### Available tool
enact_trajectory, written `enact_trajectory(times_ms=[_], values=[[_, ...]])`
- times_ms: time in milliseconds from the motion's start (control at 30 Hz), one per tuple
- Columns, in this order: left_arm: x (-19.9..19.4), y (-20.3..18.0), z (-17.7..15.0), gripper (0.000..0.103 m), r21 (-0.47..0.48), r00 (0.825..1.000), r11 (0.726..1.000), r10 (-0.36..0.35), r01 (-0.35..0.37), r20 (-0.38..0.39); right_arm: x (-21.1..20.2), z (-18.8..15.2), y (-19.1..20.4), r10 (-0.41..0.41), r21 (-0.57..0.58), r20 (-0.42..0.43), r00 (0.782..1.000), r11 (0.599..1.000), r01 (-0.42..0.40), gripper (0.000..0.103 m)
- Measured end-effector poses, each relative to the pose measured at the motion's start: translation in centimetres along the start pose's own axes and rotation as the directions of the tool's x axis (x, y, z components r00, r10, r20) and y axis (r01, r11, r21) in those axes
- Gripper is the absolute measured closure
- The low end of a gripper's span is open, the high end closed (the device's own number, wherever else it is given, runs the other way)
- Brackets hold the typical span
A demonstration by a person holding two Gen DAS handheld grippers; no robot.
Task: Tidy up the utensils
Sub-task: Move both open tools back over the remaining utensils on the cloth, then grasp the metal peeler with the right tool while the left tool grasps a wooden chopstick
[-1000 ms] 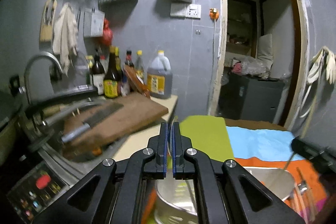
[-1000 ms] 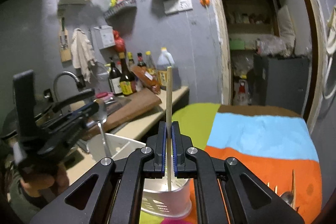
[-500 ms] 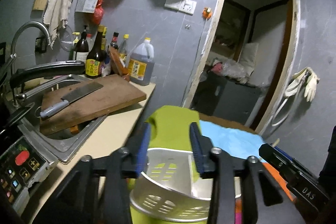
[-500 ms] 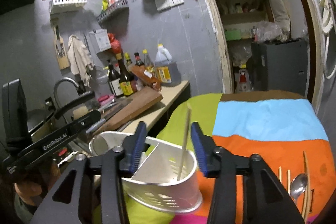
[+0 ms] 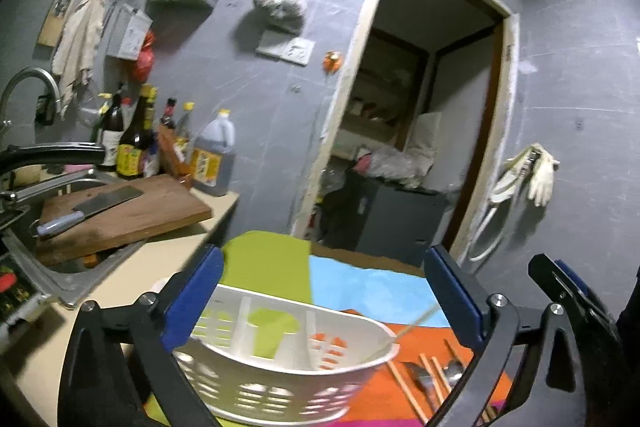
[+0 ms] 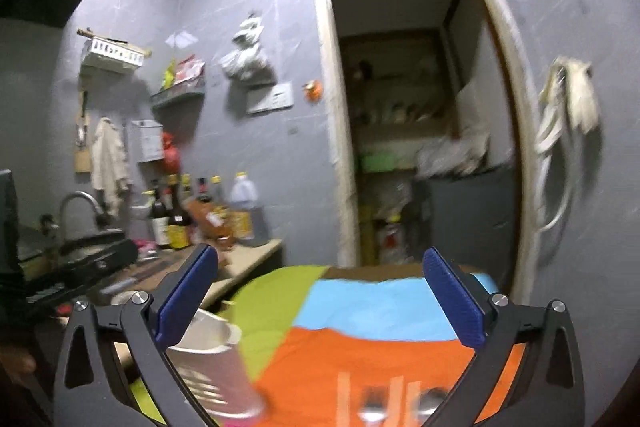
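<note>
White slotted caddy holds one chopstick, leaning right.

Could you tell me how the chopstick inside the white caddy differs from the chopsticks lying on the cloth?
The chopstick in the caddy leans tilted on the white caddy's rim; the chopsticks on the cloth lie flat. The first stands alone in a compartment; the others lie beside spoons on the orange patch. All look like slim, pale wooden sticks.
</note>
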State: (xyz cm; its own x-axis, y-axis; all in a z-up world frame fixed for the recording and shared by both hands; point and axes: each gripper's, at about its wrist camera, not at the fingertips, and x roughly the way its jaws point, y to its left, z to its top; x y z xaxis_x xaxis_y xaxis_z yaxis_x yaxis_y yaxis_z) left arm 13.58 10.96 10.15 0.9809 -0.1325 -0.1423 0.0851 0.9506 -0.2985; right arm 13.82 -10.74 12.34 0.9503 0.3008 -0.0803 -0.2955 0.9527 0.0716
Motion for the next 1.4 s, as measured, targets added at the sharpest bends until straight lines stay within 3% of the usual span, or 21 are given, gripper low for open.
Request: enact_trajectory(times_ms=[233, 433, 667, 767, 933, 1033, 1300, 1400], values=[[0.5, -5.5, -2.3, 0.004, 0.112, 0.996, 0.990, -0.076, 0.080, -0.042, -1.7, -0.6, -4.5, -0.118, -0.040, -0.035, 0.992, 0.992, 0.117, 0.000], [1.7, -9.0, -5.0, 0.004, 0.192, 0.986, 0.972, -0.109, 0.132, -0.129, -1.6, -2.4, -8.1, -0.182, -0.036, -0.132, 0.974, 0.983, 0.179, 0.000], [3.8, -11.3, -8.0, 0.004, 0.250, 0.969, 0.959, -0.071, 0.132, -0.238, -0.3, -5.2, -11.9, -0.205, -0.008, -0.320, 0.925, 0.977, 0.213, 0.000], [4.7, -11.7, -9.1, 0.004, 0.251, 0.953, 0.958, -0.059, 0.137, -0.297, 0.6, -6.6, -13.2, -0.192, 0.024, -0.410, 0.892, 0.975, 0.221, 0.003], [6.3, -12.0, -10.9, 0.009, 0.248, 0.919, 0.957, -0.042, 0.149, -0.391, 1.7, -8.7, -14.4, -0.158, 0.037, -0.535, 0.830, 0.977, 0.210, 0.024], [7.7, -11.9, -12.0, 0.023, 0.241, 0.888, 0.958, -0.031, 0.158, -0.458, 2.1, -9.9, -14.8, -0.142, 0.036, -0.591, 0.794, 0.979, 0.202, 0.028], [11.9, -10.8, -14.6, 0.050, 0.165, 0.766, 0.971, -0.028, 0.173, -0.642, 3.0, -11.7, -15.0, -0.110, 0.025, -0.678, 0.727, 0.985, 0.172, 0.035], [13.1, -10.6, -14.9, 0.057, 0.158, 0.740, 0.975, -0.011, 0.158, -0.673, 3.5, -12.3, -15.2, -0.100, 0.027, -0.706, 0.701, 0.986, 0.168, 0.041]])
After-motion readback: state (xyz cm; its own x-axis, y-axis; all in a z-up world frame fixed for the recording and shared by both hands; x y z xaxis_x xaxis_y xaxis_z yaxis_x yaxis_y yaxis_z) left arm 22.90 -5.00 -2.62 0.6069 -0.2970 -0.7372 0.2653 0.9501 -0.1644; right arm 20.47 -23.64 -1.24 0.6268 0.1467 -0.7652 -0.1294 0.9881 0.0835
